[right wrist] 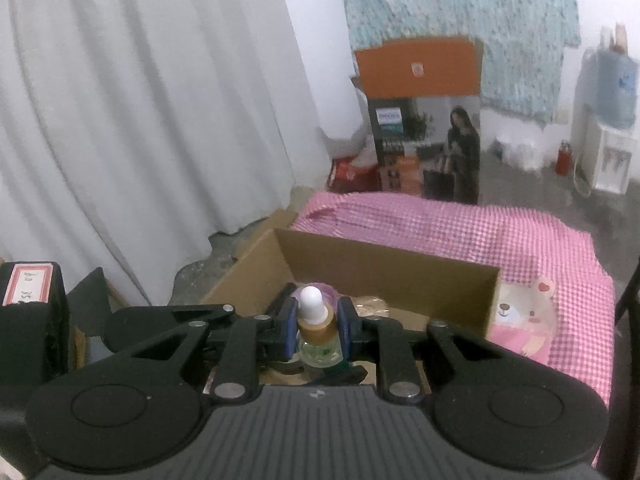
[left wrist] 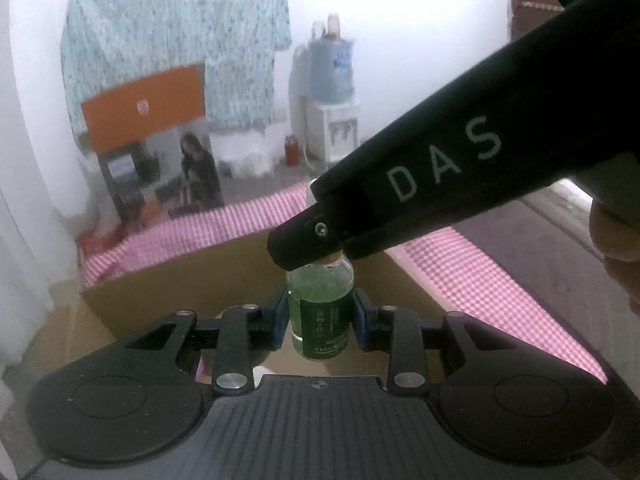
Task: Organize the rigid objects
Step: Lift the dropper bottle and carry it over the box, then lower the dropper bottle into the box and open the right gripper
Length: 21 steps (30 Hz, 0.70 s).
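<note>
So both tongs are on the same thing here. The left gripper (left wrist: 320,320) pinches the body of a small clear glass dropper bottle with green liquid and a dark green label (left wrist: 320,308), its blue pads (left wrist: 362,316) tight on either side around label height. The right gripper (right wrist: 318,330) is clamped higher up, squeezing the bottle's gold collar (right wrist: 317,326) right under the white rubber bulb (right wrist: 311,302). In the left wrist view, the right one comes in as a big black bar from about 2 o'clock and its tip covers the bottle's top.

The bit that matters: the bottle's long axis is upright, running 6 to 12 o'clock between both sets of jaws, body low and bulb high. So one hand has the glass, the other has the cap, stacked along the same axis. Looks to me like a cap twist or a hand-over; can't say which.

Straight below and out toward 12 o'clock is an open brown cardboard box (right wrist: 384,276) with a few items inside I can't make out. It sits on a pink-and-white checked cloth (right wrist: 460,228). A pale pink bear-print pouch (right wrist: 524,320) lies on the cloth, just beside the box at 3 o'clock.
</note>
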Available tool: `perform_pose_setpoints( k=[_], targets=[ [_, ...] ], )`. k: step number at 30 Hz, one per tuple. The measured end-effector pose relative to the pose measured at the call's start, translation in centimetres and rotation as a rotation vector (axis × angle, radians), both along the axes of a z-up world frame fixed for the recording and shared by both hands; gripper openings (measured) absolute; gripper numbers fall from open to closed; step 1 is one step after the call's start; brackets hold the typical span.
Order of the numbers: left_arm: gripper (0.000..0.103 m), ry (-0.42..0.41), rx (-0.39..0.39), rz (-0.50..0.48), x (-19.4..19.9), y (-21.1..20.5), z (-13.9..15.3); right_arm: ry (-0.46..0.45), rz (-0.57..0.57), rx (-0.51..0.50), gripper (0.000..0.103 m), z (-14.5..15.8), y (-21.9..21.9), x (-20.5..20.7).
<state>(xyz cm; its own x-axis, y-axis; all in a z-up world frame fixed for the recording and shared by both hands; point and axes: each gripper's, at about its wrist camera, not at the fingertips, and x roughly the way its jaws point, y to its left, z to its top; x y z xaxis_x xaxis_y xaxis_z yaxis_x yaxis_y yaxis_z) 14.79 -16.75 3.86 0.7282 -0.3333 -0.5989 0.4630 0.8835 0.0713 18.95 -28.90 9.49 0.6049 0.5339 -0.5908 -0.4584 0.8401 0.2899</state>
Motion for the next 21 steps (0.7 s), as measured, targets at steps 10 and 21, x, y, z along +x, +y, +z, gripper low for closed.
perform_pose_setpoints(
  k=[10, 21],
  targets=[
    [0.032, 0.206, -0.011, 0.031, 9.0, -1.3, -3.0, 0.145, -0.014, 0.019, 0.023, -5.0, -2.0, 9.3],
    [0.041, 0.327, -0.022, 0.078, 11.9, -0.6, -4.3, 0.186, 0.03, -0.083, 0.024, -9.0, 0.2, 12.9]
  ],
)
